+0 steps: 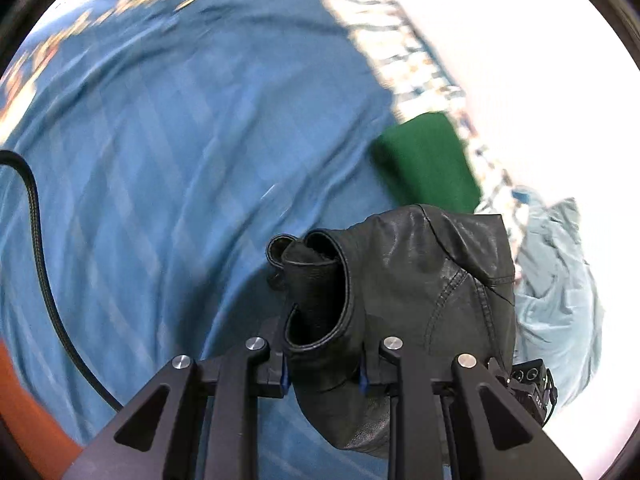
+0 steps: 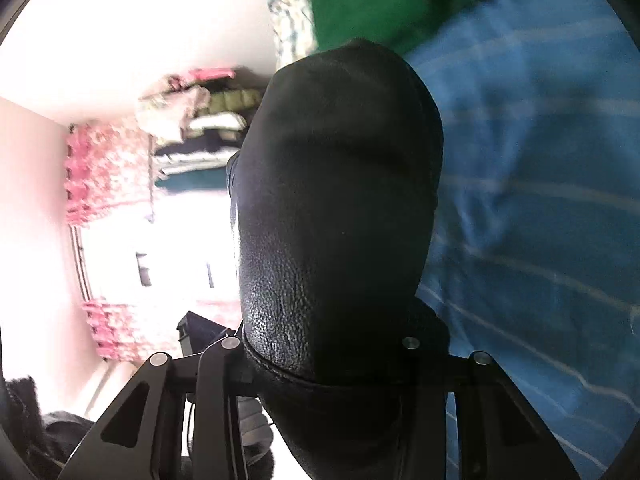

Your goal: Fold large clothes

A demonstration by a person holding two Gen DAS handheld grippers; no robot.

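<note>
Black leather jacket (image 1: 420,280) is bunching between the jaws of the left gripper (image 1: 322,376), which is clamping a rolled edge. Right gripper (image 2: 320,364) is pinching another part of the jacket (image 2: 340,200), which is draping ahead of its jaws over the blue bedspread (image 1: 180,140). Keeping both grips firm and the edge taut before laying it flat would likely fold it neatly.
</note>
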